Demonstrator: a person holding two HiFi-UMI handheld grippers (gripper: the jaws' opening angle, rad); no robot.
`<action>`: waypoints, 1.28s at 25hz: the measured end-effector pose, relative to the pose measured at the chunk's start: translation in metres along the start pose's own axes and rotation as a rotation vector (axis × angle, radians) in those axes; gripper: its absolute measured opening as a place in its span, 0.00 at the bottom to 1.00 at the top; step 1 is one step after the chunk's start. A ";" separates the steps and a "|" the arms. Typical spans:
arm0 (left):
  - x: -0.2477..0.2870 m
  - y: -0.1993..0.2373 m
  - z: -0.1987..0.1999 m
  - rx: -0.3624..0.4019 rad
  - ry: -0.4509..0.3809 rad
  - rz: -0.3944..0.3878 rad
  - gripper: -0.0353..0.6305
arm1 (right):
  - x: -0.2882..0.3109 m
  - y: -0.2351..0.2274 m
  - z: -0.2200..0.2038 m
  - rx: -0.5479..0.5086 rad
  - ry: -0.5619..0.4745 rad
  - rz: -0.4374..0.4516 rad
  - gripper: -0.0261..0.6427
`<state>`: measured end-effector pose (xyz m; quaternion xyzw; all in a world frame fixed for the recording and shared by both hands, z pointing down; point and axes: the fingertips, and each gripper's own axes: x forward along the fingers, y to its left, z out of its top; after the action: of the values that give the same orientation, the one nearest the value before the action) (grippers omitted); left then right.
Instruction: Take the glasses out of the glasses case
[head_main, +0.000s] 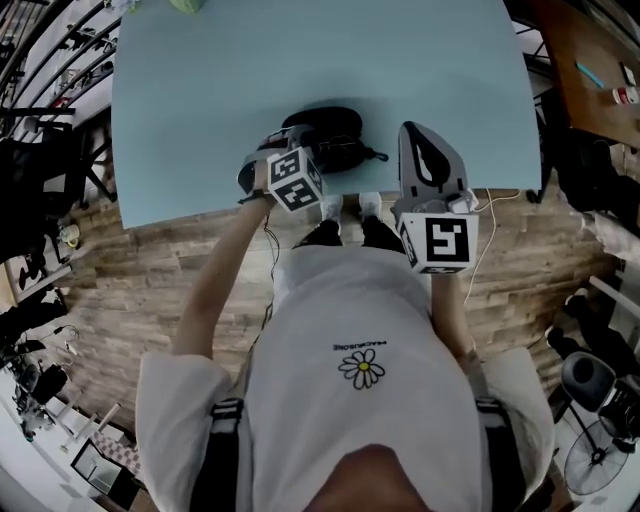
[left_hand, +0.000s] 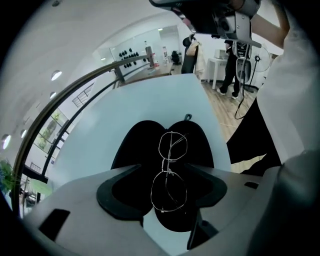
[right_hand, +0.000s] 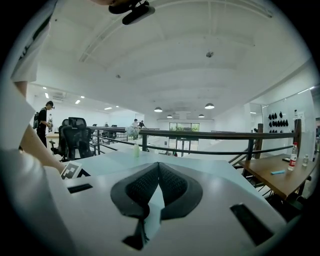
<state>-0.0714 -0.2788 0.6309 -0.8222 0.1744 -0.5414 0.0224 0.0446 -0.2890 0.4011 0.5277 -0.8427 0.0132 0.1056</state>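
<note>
Our left gripper (left_hand: 166, 169) gapes wide over the glasses (left_hand: 172, 145) in the case (left_hand: 135, 145) by the table's (head_main: 200, 120) front edge; our right gripper (right_hand: 159, 165) is closed, empty.

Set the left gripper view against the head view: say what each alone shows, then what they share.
Left gripper view only: the wire-rimmed glasses lying in the open glasses case, framed between the left gripper's parted jaws, not gripped. Head view only: the right gripper, by the table's near edge, right of the case, and the daisy print on the person's shirt. Both: the left gripper, the black case, the light blue table.
</note>
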 end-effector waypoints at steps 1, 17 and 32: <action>0.001 0.000 -0.001 -0.004 0.011 -0.008 0.44 | 0.000 0.000 0.000 -0.002 -0.001 0.001 0.05; 0.012 0.003 -0.007 -0.190 0.097 -0.217 0.31 | 0.011 0.018 -0.010 -0.006 0.034 0.069 0.05; -0.012 -0.005 -0.006 -0.214 0.109 -0.225 0.18 | 0.016 0.012 -0.009 -0.013 0.029 0.059 0.05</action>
<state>-0.0803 -0.2695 0.6239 -0.8037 0.1390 -0.5625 -0.1354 0.0283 -0.2970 0.4140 0.5019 -0.8563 0.0185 0.1205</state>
